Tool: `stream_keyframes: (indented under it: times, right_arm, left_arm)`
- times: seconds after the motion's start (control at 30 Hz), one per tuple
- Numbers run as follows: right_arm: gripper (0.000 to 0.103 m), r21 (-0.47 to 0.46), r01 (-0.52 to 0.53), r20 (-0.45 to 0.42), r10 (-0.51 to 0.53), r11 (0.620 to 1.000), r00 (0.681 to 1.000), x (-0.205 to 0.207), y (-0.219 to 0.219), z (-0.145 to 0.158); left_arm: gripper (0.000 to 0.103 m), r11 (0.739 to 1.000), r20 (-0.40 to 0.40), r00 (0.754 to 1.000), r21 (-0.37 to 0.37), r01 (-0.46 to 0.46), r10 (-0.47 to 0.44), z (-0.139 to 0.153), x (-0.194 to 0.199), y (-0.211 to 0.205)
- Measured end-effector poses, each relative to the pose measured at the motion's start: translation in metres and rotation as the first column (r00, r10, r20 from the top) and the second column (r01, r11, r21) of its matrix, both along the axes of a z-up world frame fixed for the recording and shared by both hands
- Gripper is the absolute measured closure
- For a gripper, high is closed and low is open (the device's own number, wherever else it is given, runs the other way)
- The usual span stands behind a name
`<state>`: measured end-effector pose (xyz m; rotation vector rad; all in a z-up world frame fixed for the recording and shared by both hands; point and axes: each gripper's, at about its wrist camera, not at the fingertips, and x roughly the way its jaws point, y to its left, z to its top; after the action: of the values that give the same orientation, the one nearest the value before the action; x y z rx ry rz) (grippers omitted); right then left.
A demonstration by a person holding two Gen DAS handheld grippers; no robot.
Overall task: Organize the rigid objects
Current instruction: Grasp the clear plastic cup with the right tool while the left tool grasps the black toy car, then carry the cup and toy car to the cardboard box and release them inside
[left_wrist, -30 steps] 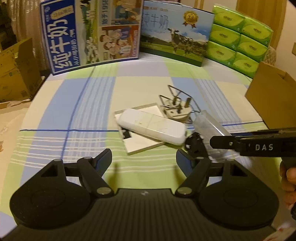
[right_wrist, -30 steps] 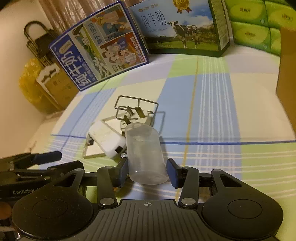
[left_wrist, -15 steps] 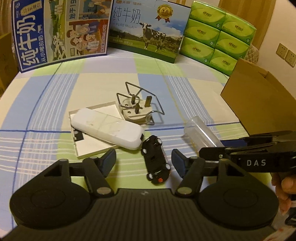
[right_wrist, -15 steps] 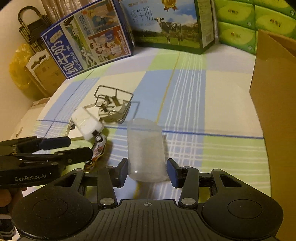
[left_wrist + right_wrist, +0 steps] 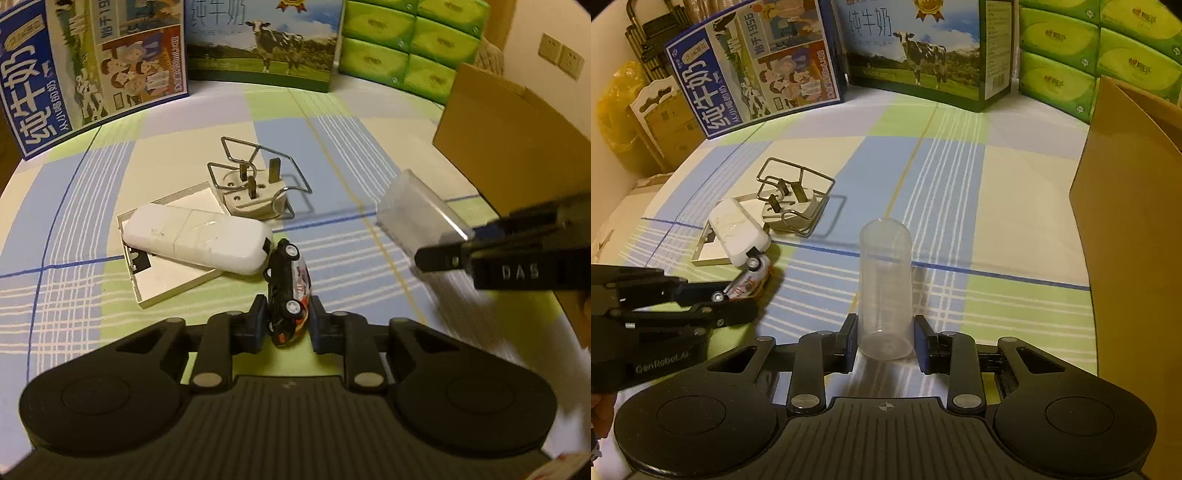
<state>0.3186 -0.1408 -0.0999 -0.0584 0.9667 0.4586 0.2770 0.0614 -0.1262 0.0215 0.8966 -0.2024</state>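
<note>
Left gripper (image 5: 286, 323) has just closed on the toy car (image 5: 290, 288); only the right view shows right gripper (image 5: 884, 341) pinching the clear tube (image 5: 884, 288)

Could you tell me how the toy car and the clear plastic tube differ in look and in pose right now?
The toy car is small, opaque and black with printed markings; the clear plastic tube is larger, see-through and plain. The car is pinched at its rear by the left gripper, nose pointing away; the tube is clamped at its base by the right gripper. Both are rigid and each is held in shut jaws.
</note>
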Motion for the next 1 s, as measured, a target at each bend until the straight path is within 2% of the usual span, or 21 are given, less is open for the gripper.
stream_keyframes:
  times: [0.1, 0.3, 0.37, 0.47, 0.53, 0.67, 0.83, 1.0]
  right_arm:
    - [0.075, 0.003, -0.011, 0.003, 0.011, 1.0, 1.0, -0.002, 0.0, 0.004]
    - [0.075, 0.005, -0.019, 0.001, 0.019, 1.0, 1.0, -0.003, -0.001, 0.006]
    - [0.075, 0.008, -0.025, -0.007, 0.025, 1.0, 1.0, -0.001, -0.001, 0.005]
    - [0.075, 0.02, -0.04, -0.012, 0.041, 0.999, 0.999, -0.001, -0.001, 0.006]
    - [0.074, 0.023, -0.045, 0.002, 0.045, 0.999, 0.999, -0.003, -0.001, 0.008]
    - [0.074, 0.054, -0.024, 0.0, 0.024, 0.998, 1.0, 0.0, -0.004, 0.01]
    - [0.074, 0.066, 0.0, -0.009, 0.0, 0.998, 1.0, 0.003, -0.008, 0.01]
    - [0.074, 0.064, 0.002, -0.014, -0.002, 0.998, 1.0, 0.004, -0.008, 0.008]
  left_arm:
    - [0.09, 1.0, 0.0, 1.0, 0.011, 0.022, -0.022, 0.003, -0.004, 0.0]
    - [0.089, 0.993, -0.005, 0.995, 0.07, 0.097, -0.097, 0.007, -0.015, -0.003]
    - [0.086, 0.995, -0.008, 0.996, 0.034, 0.093, -0.092, 0.006, -0.015, 0.0]
    - [0.078, 0.997, -0.008, 0.999, -0.059, 0.047, -0.048, 0.009, -0.011, 0.008]
    - [0.078, 0.995, 0.0, 1.0, -0.096, 0.017, -0.017, 0.01, -0.008, 0.01]
    - [0.078, 0.994, 0.001, 1.0, -0.107, -0.03, 0.03, 0.006, -0.002, 0.011]
    - [0.077, 0.977, -0.03, 0.992, -0.174, -0.124, 0.121, -0.001, 0.005, 0.023]
    - [0.077, 0.977, -0.026, 0.992, -0.171, -0.127, 0.124, -0.003, 0.007, 0.022]
